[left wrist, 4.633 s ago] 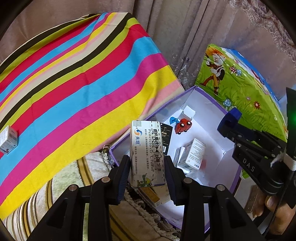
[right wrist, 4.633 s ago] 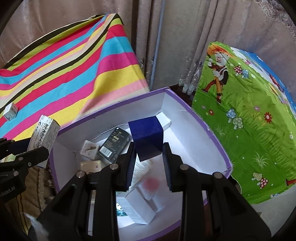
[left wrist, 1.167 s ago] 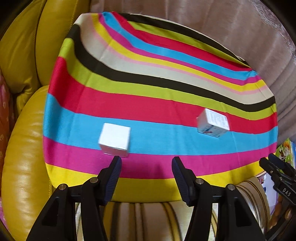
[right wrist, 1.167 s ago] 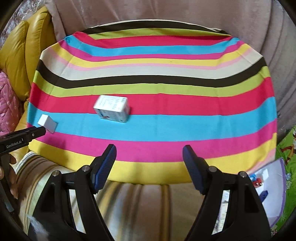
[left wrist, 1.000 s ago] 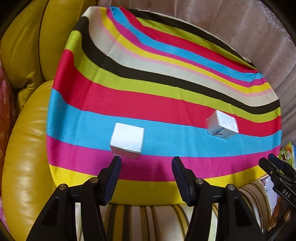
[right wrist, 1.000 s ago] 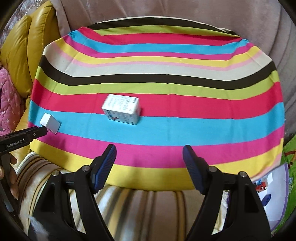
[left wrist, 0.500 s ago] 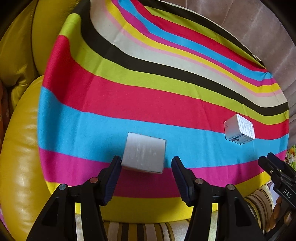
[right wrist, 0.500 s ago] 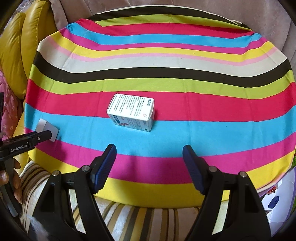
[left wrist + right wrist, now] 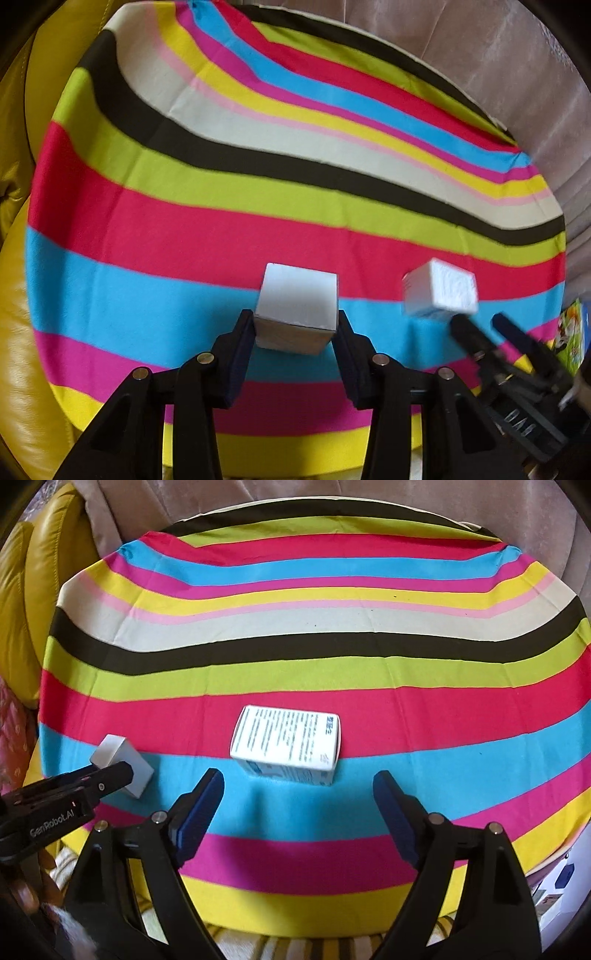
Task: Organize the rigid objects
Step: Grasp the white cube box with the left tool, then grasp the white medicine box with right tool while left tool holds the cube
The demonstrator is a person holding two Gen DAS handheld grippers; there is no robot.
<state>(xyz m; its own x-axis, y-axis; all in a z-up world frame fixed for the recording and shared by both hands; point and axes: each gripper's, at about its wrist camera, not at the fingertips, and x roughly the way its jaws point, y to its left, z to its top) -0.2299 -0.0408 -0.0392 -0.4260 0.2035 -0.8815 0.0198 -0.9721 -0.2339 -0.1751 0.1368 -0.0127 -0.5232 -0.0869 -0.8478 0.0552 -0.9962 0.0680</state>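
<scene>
A plain white box (image 9: 297, 306) lies on the striped cloth (image 9: 184, 229). My left gripper (image 9: 295, 325) has it between its jaws, which are closing, and both pads touch its sides. In the right wrist view that same box (image 9: 120, 762) shows at the left, partly behind the left gripper (image 9: 110, 775). A white carton with printed text (image 9: 286, 749) lies on the cloth just beyond my right gripper (image 9: 298, 779). Its jaws are opening wide and nothing sits between them. The carton (image 9: 439, 291) and the right gripper (image 9: 480, 325) also appear at the right of the left wrist view.
A yellow leather sofa (image 9: 22, 590) borders the cloth on the left. Beige curtain (image 9: 480, 55) hangs behind it. A purple-rimmed storage box (image 9: 554, 890) with small items sits at the lower right. A green cartoon cloth (image 9: 572, 332) shows at the right edge.
Both grippers have come closer to the cloth. The left jaws have narrowed onto the plain white box. The right jaws have spread wider in front of the printed carton.
</scene>
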